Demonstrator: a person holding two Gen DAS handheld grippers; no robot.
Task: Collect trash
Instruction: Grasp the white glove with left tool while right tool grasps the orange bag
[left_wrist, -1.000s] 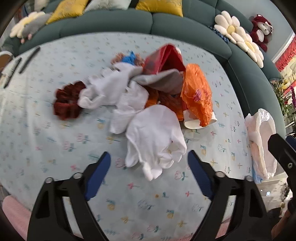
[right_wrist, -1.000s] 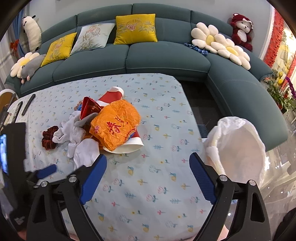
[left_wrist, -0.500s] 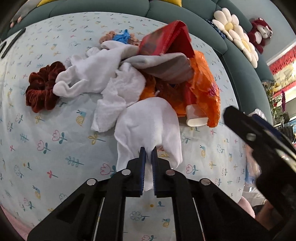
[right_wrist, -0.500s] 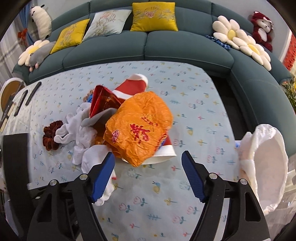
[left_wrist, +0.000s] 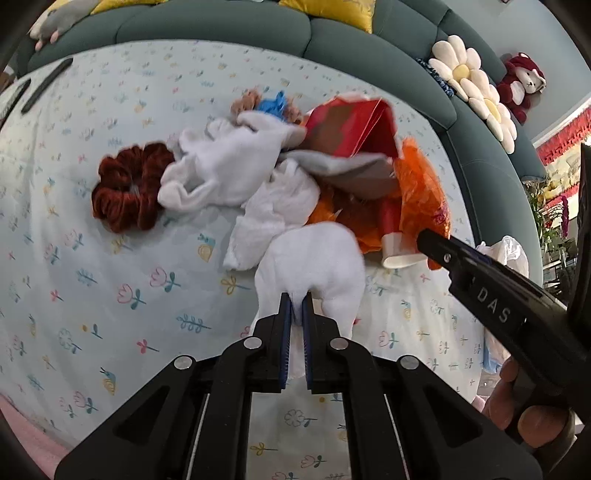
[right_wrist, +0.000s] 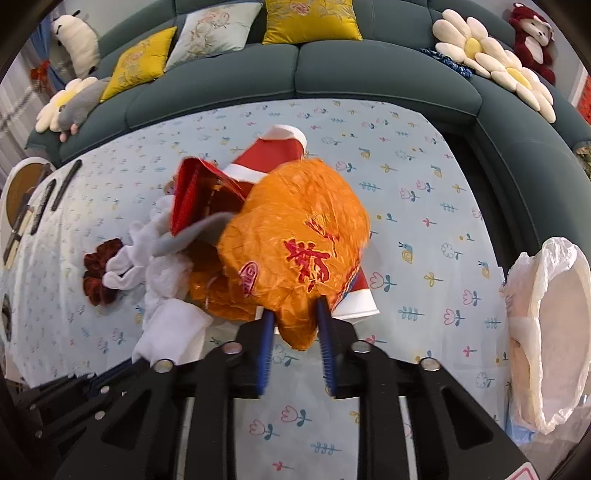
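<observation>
Clearly the job had barely begun: the left gripper (left_wrist: 296, 308) was clamped on a white tissue (left_wrist: 314, 258), the right gripper (right_wrist: 293, 325) pinched the orange wrapper (right_wrist: 291, 236), and the rest lay heaped on the table (right_wrist: 406, 184) beside the open trash bag (right_wrist: 546, 332).
</observation>
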